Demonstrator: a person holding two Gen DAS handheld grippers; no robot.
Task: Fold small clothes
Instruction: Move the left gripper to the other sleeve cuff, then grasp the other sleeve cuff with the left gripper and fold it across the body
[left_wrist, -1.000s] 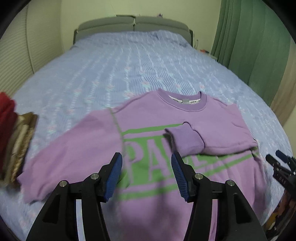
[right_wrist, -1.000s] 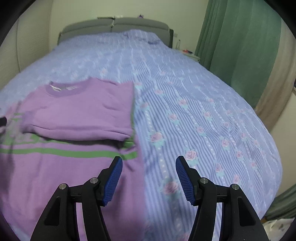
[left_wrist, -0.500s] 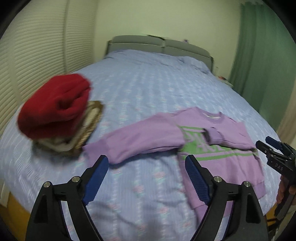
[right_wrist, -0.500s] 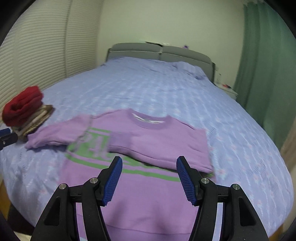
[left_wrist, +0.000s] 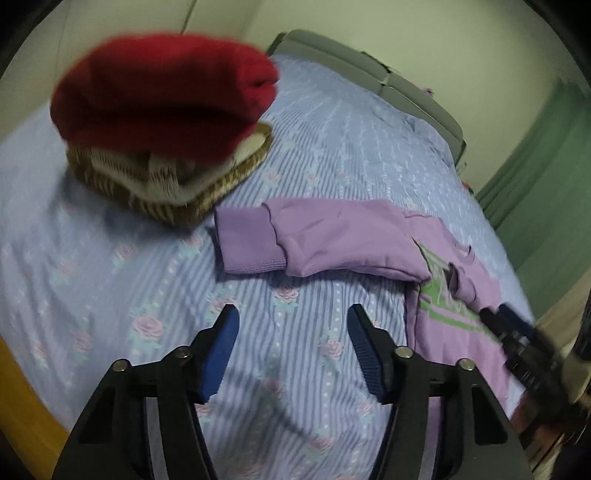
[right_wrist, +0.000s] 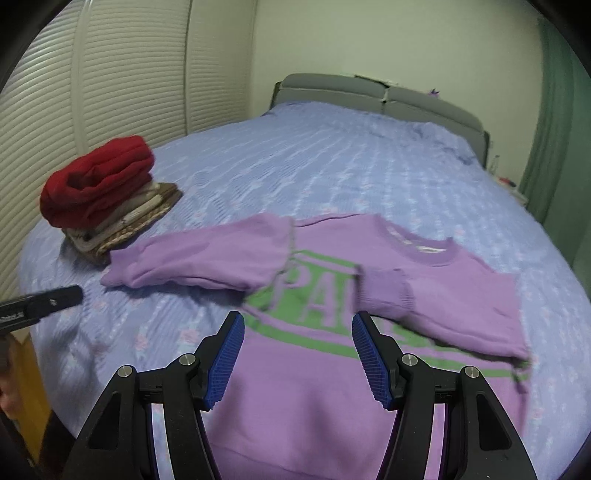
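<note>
Lining up on the loose sleeve, both claws empty.

We had the left gripper (left_wrist: 290, 349) spread wide over bare bedspread (left_wrist: 147, 295), its fingers pointing at the cuff (left_wrist: 251, 240) of the purple sweatshirt (right_wrist: 332, 369), near but not touching. That sleeve (right_wrist: 207, 262) lay stretched out flat toward the pile of folded clothes (right_wrist: 107, 199), the red one on top, so by our reckoning it was the piece left to fold in. We kept the right gripper (right_wrist: 297, 354) spread too, holding nothing, above the sweatshirt's green-lettered front. The other sleeve (right_wrist: 443, 314) was already laid across the chest, which we judged left the job partway done.
</note>
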